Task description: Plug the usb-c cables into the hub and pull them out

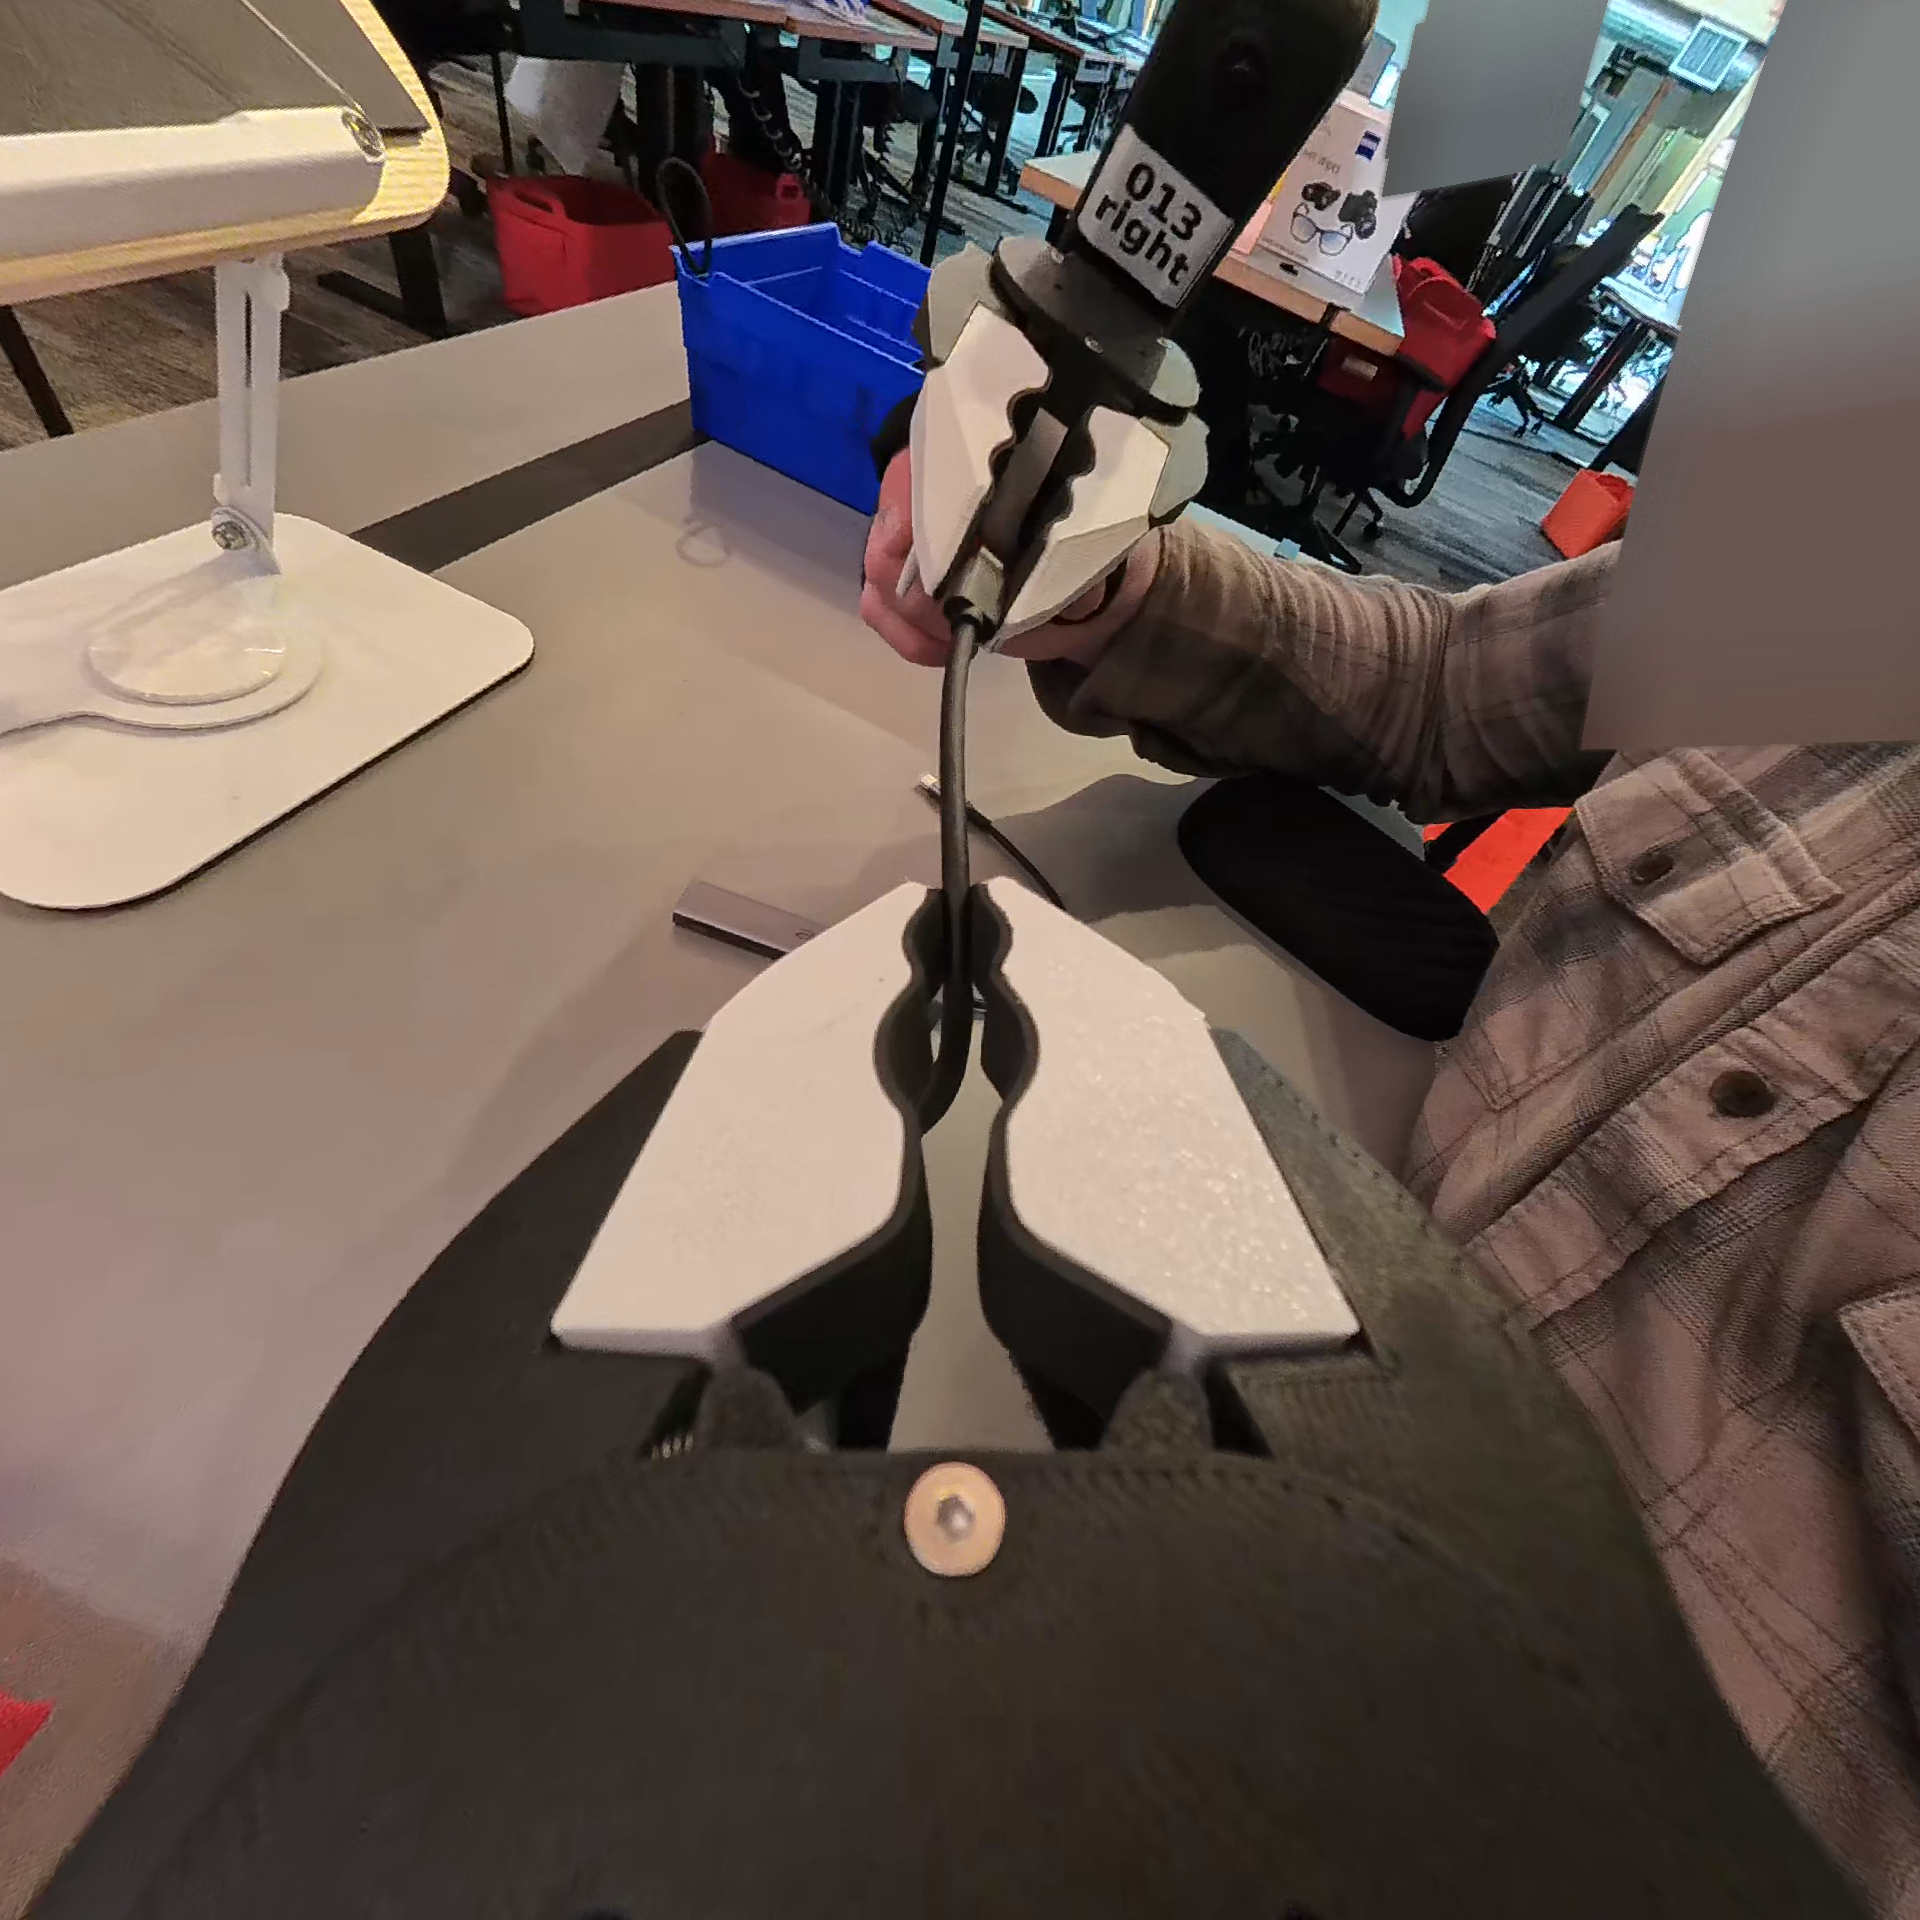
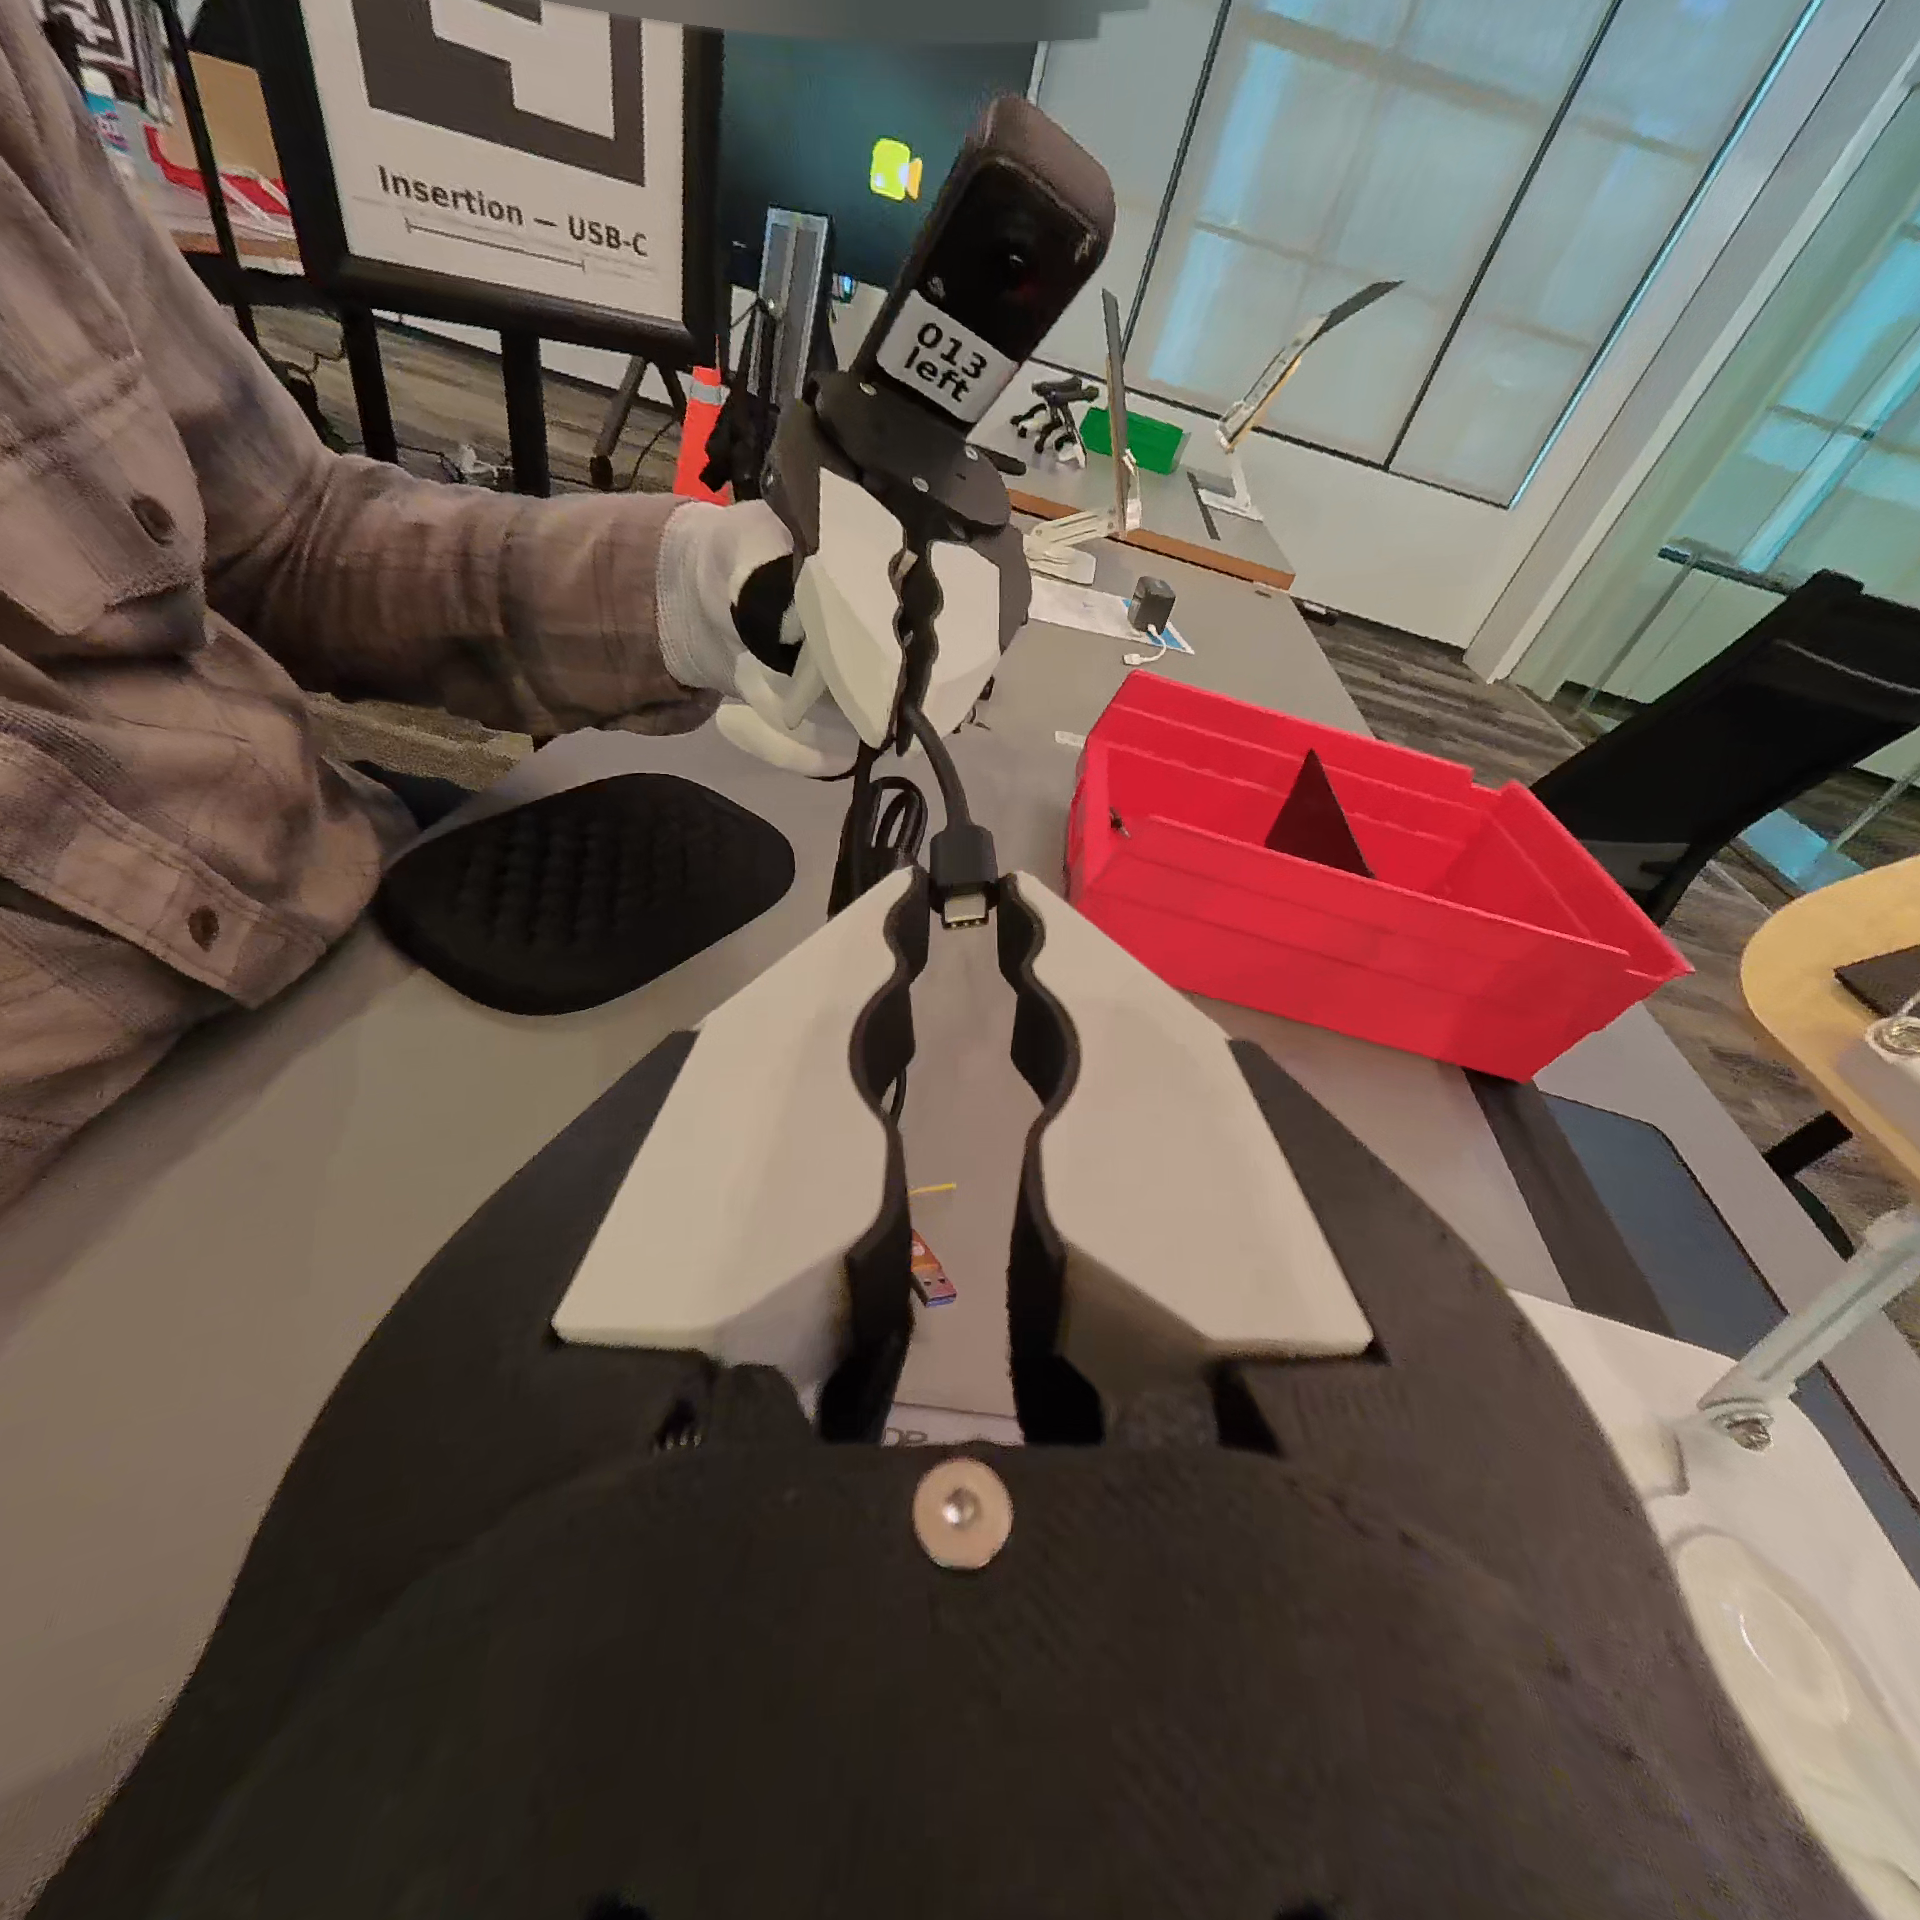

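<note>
A black USB-C cable [image 1: 951,748] runs taut between both grippers, above the grey table. My left gripper [image 1: 961,896] is shut on the cable a short way from its end. My right gripper [image 1: 971,613], held by a bare hand, faces it and is shut on the cable's plug [image 2: 961,868], whose metal tip points back between the fingers of my right gripper [image 2: 961,896]. The left gripper [image 2: 899,732], in a white-gloved hand, shows in the right wrist view. A flat grey hub [image 1: 727,920] lies on the table below the left fingers. Another cable's plug [image 1: 928,787] lies beyond it.
A blue bin [image 1: 790,353] stands at the table's far edge and a red bin [image 2: 1351,914] on the other side. A white stand base [image 1: 260,675] is on the left. A black padded rest [image 1: 1340,904] is near the person's plaid sleeve. A small USB stick [image 2: 932,1283] lies on the table. My hands' fingertips stand some 8 cm from each other. The flat grey hub [image 1: 727,920] is about equally far from each gripper, around 20 cm.
</note>
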Demonstrator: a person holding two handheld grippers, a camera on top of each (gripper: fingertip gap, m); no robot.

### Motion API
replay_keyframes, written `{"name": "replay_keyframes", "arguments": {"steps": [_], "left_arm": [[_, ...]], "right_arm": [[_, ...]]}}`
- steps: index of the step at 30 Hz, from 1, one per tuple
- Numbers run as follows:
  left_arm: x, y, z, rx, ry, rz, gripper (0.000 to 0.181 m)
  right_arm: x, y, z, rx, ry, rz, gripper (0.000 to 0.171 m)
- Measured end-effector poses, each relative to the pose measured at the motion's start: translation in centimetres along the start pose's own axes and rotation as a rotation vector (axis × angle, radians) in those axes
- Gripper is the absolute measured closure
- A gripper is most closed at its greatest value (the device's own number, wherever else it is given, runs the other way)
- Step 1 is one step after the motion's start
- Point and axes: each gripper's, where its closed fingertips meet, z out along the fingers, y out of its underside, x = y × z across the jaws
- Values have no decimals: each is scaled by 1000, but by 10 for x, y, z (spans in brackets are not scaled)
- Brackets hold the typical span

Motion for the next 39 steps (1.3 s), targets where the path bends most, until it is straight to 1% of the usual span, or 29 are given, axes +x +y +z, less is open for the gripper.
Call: {"name": "replay_keyframes", "arguments": {"steps": [4, 5, 6, 7, 8, 9, 10, 12, 14, 15, 17, 21, 26, 29, 30, 33, 36, 39], "left_arm": [[0, 1, 0, 7, 9, 1, 177], [-3, 1, 0, 13, -12, 10, 177], [-6, 0, 0, 18, -42, 21, 173], [-11, -2, -1, 24, -81, 27, 159], [-19, -2, -4, 4, -147, 44, 151], [-31, 0, -8, -33, -248, 81, 142], [-40, 0, -12, -65, -339, 108, 137], [-68, 2, -29, -142, -575, 118, 134], [-90, 11, -45, -229, -767, 145, 133], [-95, 14, -50, -268, -837, 170, 134], [-102, 16, -59, -295, -935, 205, 138], [-108, 19, -70, -313, -1014, 208, 141], [-110, 24, -72, -322, -1039, 218, 146], [-104, 22, -65, -284, -977, 200, 143], [-98, 18, -59, -251, -917, 206, 141], [-60, -1, -30, -115, -644, 227, 140], [-37, -12, -13, -69, -490, 253, 141], [-27, -17, 3, -62, -383, 273, 143]], "right_arm": [[0, 0, 1, -1, 1, 0, 161], [0, 0, 1, 6, 3, 8, 161], [0, 0, 1, 11, -1, 17, 161], [0, 2, 2, 9, -6, 25, 161], [1, 6, 2, -7, -1, 27, 161], [2, 11, 3, -26, 4, 25, 161], [2, 15, 4, -37, 7, 30, 162], [5, 22, 7, -62, 20, 45, 162], [6, 28, 11, -83, 22, 42, 161], [7, 30, 13, -90, 22, 44, 162], [8, 31, 16, -96, 21, 45, 161], [8, 30, 19, -106, 18, 45, 161], [7, 28, 18, -111, 16, 44, 162], [6, 28, 19, -108, 9, 46, 162], [6, 27, 19, -103, 6, 48, 162], [5, 25, 19, -72, -1, 66, 161], [3, 16, 17, 0, -29, 102, 161], [2, 9, 13, 68, -53, 142, 162]]}}
